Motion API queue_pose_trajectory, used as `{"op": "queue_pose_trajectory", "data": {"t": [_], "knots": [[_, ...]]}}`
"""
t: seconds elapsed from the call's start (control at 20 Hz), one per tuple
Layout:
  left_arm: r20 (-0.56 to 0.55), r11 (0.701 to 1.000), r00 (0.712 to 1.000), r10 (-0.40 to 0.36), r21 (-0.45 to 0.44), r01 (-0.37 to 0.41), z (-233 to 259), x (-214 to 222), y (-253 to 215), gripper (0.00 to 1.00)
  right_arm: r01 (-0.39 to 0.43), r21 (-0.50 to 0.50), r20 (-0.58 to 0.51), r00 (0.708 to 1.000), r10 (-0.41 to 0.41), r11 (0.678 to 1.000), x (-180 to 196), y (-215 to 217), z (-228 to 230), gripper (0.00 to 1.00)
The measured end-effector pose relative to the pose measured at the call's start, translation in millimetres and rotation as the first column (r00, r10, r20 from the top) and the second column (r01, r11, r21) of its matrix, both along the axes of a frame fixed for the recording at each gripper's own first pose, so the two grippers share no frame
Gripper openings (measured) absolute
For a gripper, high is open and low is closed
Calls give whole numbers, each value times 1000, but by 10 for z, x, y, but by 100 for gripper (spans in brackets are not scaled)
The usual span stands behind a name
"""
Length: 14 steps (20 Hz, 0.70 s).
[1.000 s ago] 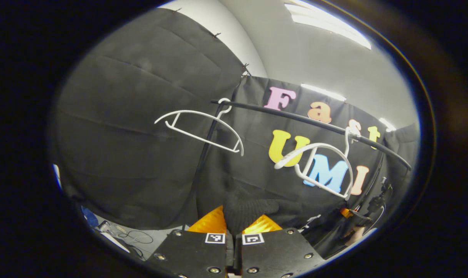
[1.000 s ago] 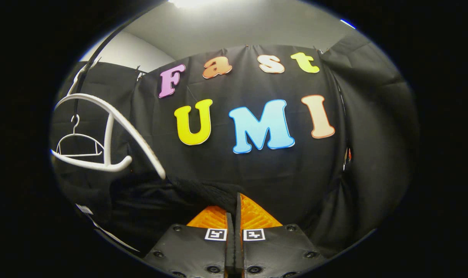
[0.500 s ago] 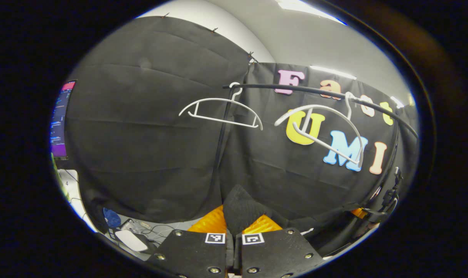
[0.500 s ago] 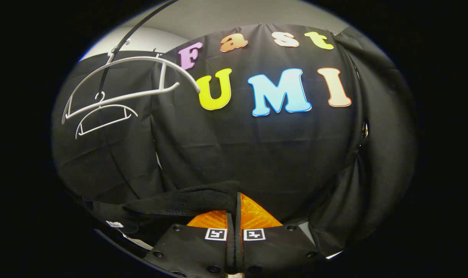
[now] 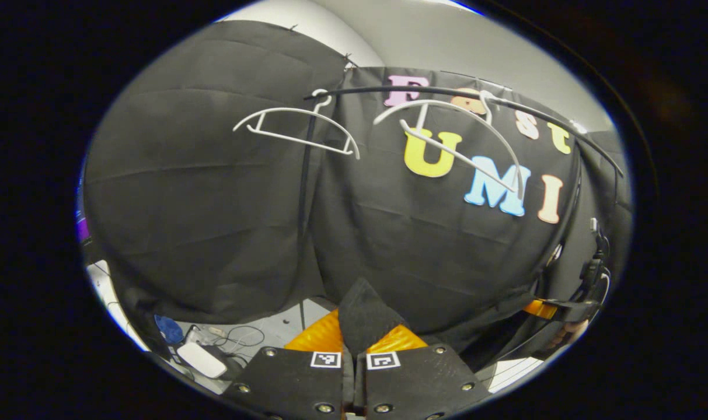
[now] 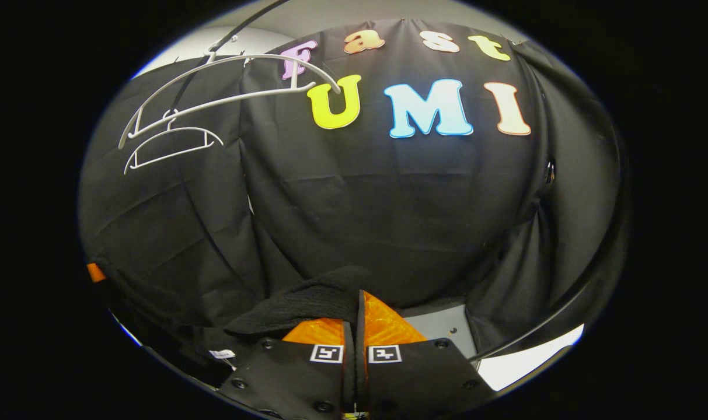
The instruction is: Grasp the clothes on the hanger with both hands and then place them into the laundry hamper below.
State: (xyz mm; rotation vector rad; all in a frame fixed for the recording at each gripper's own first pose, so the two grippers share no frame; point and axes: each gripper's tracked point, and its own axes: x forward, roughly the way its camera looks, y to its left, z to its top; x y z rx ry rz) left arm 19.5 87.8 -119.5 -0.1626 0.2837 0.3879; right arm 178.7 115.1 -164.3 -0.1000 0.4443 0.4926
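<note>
In the left gripper view, the left gripper has its two fingers clamped on a fold of black knitted cloth, a corner of the garment, which stands up in a peak between them. From there the dark cloth runs off to the lower right toward the right gripper, seen small and far off at the edge with a hand behind it; how that gripper's fingers stand cannot be told from this view.

Above, a black rail crosses the booth, and two white hangers hang from it, both bare. The far hanger hangs near the rail's upright post, and the near hanger hangs tilted further to the right. Low on the left, past the hem of the booth's black wall, a pale floor shows some loose cables, a white device and a small blue thing.

In the right gripper view, the right gripper is pressed together on the garment's knitted edge, which lies over the left finger and trails down and to the left, where a small white tag shows on the cloth. The two white hangers hang empty at upper left, one behind the other. The garment is off the hangers and held between both grippers, below the rail.
</note>
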Motion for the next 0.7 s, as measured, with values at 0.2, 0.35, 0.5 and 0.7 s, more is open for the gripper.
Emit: {"op": "queue_pose_trajectory", "data": {"t": [0.2, 0.35, 0.5, 0.7], "knots": [[-19, 992, 991, -130, -2, 130, -196, 155, -110, 1, 12, -10, 11, 1000, -12, 1000, -293, 46, 35, 2], [-30, 977, 976, -214, -24, 214, -325, 218, -149, 1, 49, -9, -7, 999, -49, 999, -441, 7, -21, 2], [-43, 956, 955, -293, -24, 292, -359, 220, -205, 1, 114, -14, -25, 993, -114, 993, -482, -43, -97, 2], [-107, 919, 913, -394, -14, 395, -545, 201, -283, 1, 205, -14, -77, 976, -206, 979, -586, -135, -326, 2]]}}
